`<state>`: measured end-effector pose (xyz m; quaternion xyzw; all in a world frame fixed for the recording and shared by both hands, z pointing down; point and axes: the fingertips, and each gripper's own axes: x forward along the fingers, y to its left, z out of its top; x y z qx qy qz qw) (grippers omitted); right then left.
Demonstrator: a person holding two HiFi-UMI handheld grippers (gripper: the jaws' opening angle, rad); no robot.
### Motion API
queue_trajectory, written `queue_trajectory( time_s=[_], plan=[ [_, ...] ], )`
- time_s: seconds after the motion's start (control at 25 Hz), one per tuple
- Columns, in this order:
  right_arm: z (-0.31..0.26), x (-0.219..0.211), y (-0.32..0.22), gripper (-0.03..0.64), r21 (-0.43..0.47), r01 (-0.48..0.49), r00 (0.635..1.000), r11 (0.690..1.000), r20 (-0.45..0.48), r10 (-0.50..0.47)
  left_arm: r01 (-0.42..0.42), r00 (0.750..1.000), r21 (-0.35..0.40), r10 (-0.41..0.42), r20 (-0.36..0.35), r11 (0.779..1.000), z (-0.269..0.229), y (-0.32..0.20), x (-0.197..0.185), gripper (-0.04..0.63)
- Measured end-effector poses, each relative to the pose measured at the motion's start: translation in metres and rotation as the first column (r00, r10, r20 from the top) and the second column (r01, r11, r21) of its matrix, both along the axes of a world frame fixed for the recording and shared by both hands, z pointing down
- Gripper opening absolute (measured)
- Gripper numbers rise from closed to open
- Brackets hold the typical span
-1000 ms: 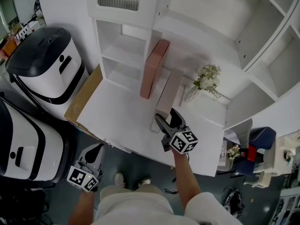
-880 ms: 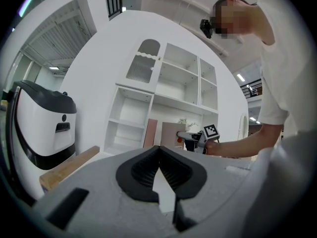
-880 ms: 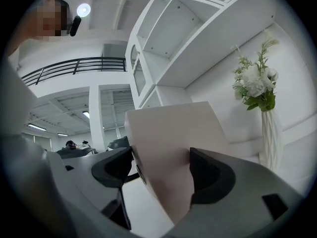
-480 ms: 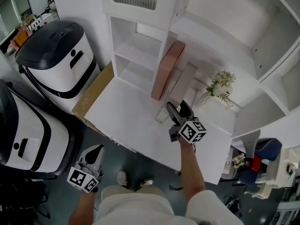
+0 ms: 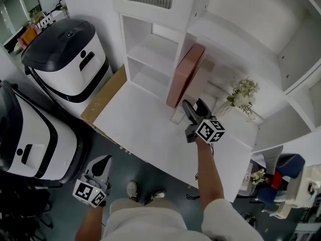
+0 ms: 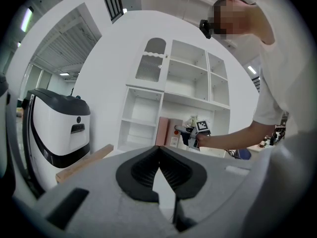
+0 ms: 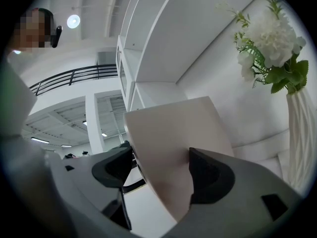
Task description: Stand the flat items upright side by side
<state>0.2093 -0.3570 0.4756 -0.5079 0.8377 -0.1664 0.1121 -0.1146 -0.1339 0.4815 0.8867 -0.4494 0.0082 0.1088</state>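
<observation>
**Right gripper holds a beige box beside an upright pink one**

We look steeply down on a white bench (image 5: 135, 124) with a white shelf unit (image 5: 150, 49) of open compartments at its back. A pink flat box (image 5: 185, 77) stands on edge on the bench at the front of the shelf unit. Just to its right, the right gripper (image 5: 193, 108) clamps a beige flat box (image 7: 168, 133) between both jaws, running alongside the pink one. We cannot tell whether its lower edge touches the bench. Further right, a slim white vase (image 7: 299, 133) holds white flowers (image 5: 243, 92). The left gripper (image 5: 100, 167) hangs low, off the bench's near edge, its jaws pressed together. A wooden board (image 5: 103, 97) lies along the bench's left edge
</observation>
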Motion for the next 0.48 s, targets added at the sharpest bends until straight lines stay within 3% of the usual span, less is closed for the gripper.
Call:
queue_trajectory(
  time_s=[0.48],
  plan=[
    [0.003, 0.006, -0.035, 0.359, -0.053, -0.019, 0.997, 0.998, -0.073, 0.015, 0.013, 1.0, 0.01, -0.013, -0.008, 1.0, -0.005, -0.006, 0.002, 0.012]
  ],
)
